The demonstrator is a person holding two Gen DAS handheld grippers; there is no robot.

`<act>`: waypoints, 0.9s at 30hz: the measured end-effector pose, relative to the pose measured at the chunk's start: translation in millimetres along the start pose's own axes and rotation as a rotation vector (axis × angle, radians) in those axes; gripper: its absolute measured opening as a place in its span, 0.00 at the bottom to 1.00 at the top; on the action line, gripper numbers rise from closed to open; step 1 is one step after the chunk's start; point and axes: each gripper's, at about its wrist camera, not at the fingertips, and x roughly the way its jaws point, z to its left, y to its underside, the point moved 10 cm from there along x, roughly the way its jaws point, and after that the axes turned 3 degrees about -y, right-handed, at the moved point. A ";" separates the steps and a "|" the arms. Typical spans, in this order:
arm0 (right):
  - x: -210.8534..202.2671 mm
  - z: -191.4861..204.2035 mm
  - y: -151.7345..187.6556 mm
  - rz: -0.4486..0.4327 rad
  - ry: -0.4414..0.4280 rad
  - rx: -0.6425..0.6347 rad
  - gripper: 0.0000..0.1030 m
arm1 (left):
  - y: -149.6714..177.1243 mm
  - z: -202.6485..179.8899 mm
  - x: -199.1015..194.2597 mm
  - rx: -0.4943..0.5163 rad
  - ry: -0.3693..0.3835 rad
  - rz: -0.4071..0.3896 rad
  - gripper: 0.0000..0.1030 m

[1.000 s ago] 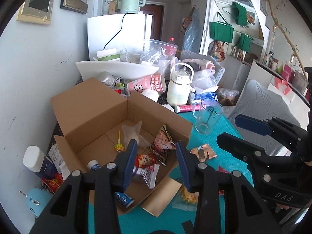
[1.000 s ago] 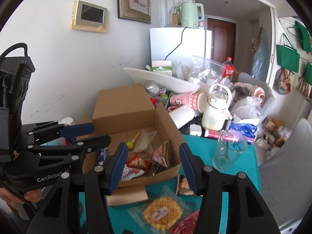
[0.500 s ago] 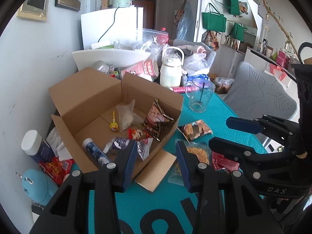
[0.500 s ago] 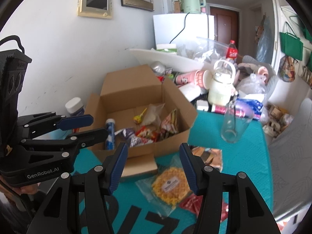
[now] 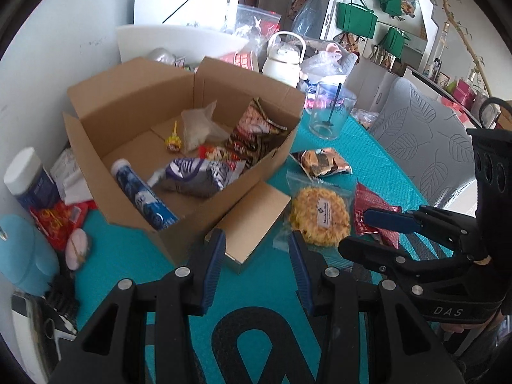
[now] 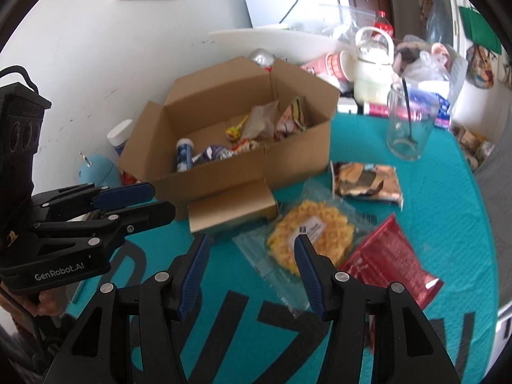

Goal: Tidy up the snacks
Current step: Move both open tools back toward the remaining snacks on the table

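An open cardboard box stands on the teal table and holds a blue tube, a purple packet, a yellow lollipop and other snack bags. On the table to its right lie a clear bag with a round yellow cake, a red packet and a brown-orange packet. My left gripper hovers open before the box's front flap. My right gripper is open just above the near-left part of the yellow cake bag. Neither holds anything.
A glass measuring cup with a stirrer stands behind the loose packets. A white kettle, cups and bags crowd the back. Left of the box are a white-capped bottle and a light blue object. A grey chair is at the right.
Both grippers have sunk towards the table and tipped downward, so the loose packets in front of the box came into view. The jaws kept their width.
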 end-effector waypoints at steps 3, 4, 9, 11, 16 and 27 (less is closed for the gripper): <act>7.6 -3.8 9.2 0.025 -0.002 0.018 0.53 | 4.9 5.4 10.1 -0.016 -0.016 -0.005 0.39; 9.8 -5.2 11.4 0.031 -0.001 0.022 0.53 | 6.8 7.0 15.0 -0.022 -0.019 0.005 0.39; 15.8 -12.2 17.3 0.048 0.015 0.031 0.53 | 14.7 11.8 36.3 -0.060 -0.014 0.057 0.39; 16.3 -15.0 18.0 0.051 0.024 0.028 0.56 | 16.3 12.1 43.0 -0.068 -0.013 0.067 0.39; 16.5 -25.5 18.1 0.052 0.050 0.024 0.56 | 18.7 6.2 49.0 -0.038 -0.022 0.080 0.39; 3.1 -56.1 18.0 0.035 0.092 0.070 0.62 | 20.7 -31.8 52.4 0.016 0.064 0.099 0.39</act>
